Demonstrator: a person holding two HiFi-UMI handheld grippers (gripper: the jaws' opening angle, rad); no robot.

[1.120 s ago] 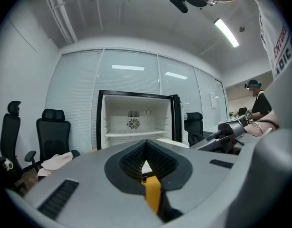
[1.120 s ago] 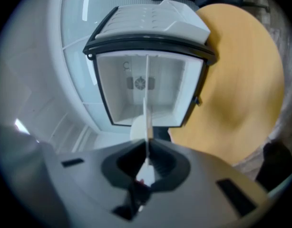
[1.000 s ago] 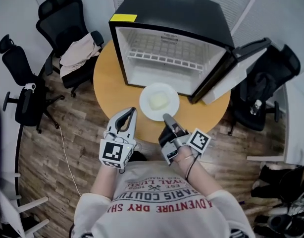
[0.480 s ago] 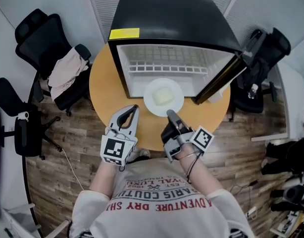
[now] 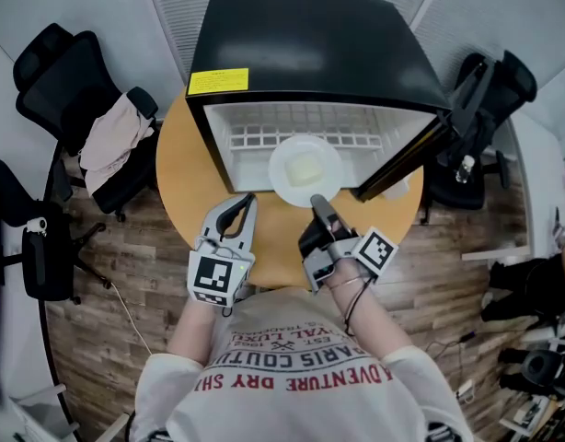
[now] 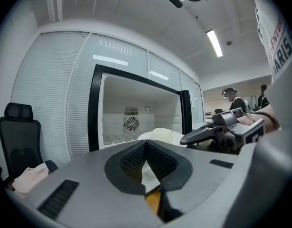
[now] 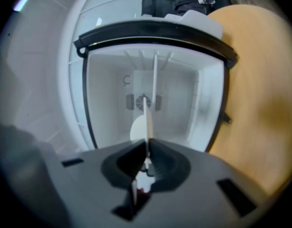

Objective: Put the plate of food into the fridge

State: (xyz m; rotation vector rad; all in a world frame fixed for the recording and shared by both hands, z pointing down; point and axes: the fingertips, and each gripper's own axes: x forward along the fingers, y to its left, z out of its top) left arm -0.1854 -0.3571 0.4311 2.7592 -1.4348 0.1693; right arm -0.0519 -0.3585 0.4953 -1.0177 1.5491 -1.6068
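A white plate (image 5: pixel 305 171) with a pale lump of food (image 5: pixel 307 168) hangs at the mouth of the open black fridge (image 5: pixel 310 35), above its white floor and below the wire shelf (image 5: pixel 292 139). My right gripper (image 5: pixel 317 204) is shut on the plate's near rim. In the right gripper view the plate (image 7: pixel 148 113) shows edge-on as a thin white line between the jaws of the right gripper (image 7: pixel 147 144). My left gripper (image 5: pixel 248 201) hovers over the round wooden table (image 5: pixel 264 242), left of the plate, shut and holding nothing. The left gripper view shows the plate (image 6: pixel 160 134) and the right gripper (image 6: pixel 217 129).
The fridge door (image 5: pixel 407 159) stands swung out to the right. Black office chairs (image 5: pixel 66 67) stand on the left, one with a pale cloth (image 5: pixel 112 141) draped on it. Another chair (image 5: pixel 490 90) sits behind the door. A yellow label (image 5: pixel 218 81) marks the fridge top.
The right gripper has carried the plate forward from over the table's middle to the fridge opening. The left gripper has kept its place, still shut.
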